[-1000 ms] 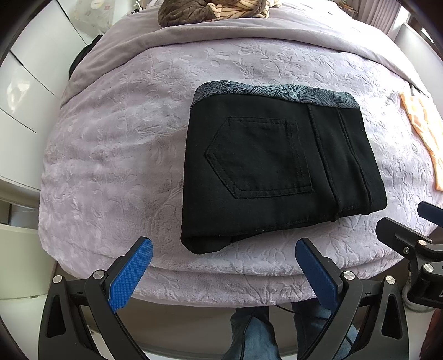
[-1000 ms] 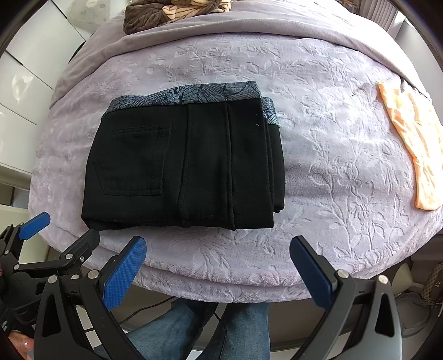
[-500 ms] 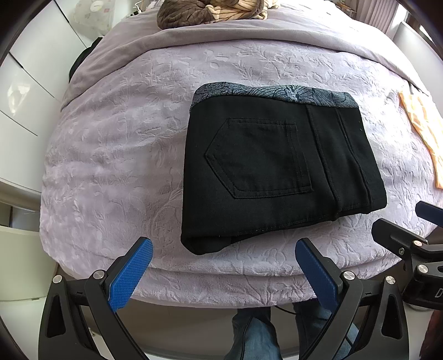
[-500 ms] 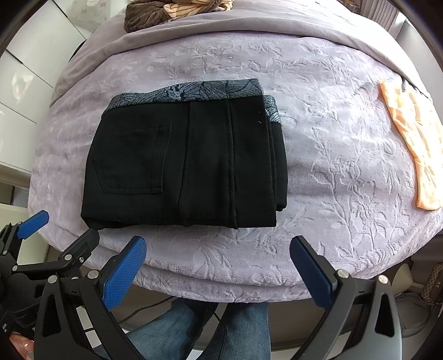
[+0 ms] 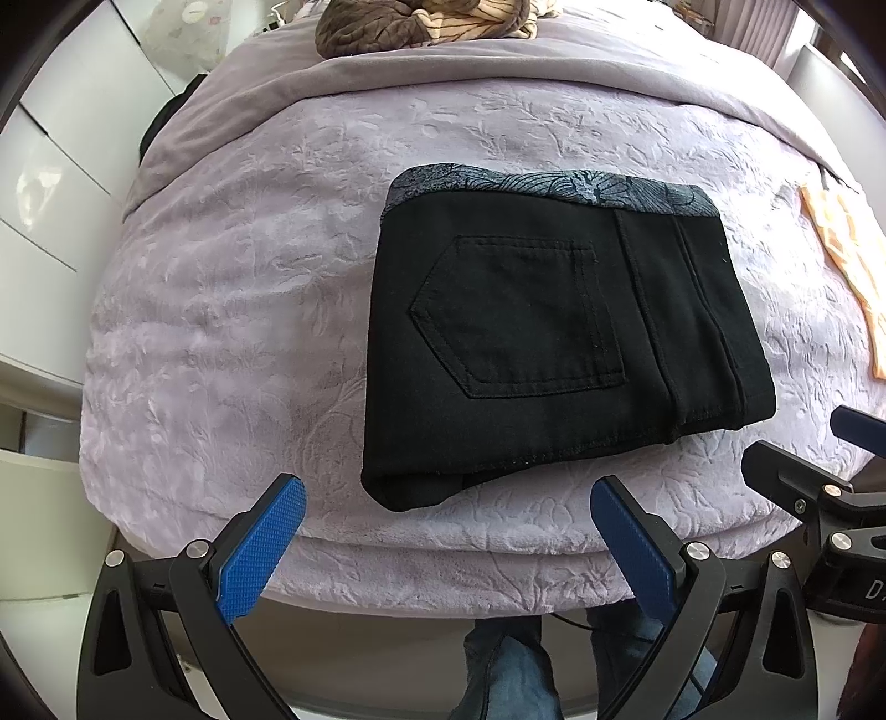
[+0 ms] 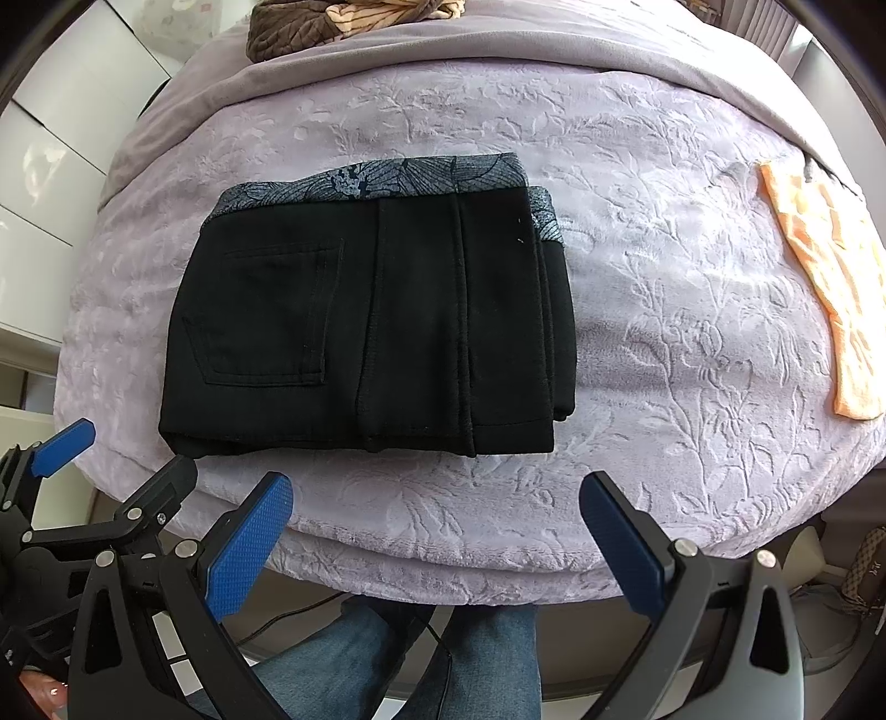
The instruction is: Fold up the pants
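On the bed (image 5: 232,310), black pants (image 5: 554,338) lay folded flat. Left gripper (image 5: 448,531) and right gripper (image 6: 437,526) hovered nearby, jaws apart, holding nothing.

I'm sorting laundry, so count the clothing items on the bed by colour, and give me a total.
Black: 1, the folded pants
Orange: 1, a flat garment at the right edge
Brown: 1, a bundle at the far end
Cream striped: 1, a piece beside it
Total: 4
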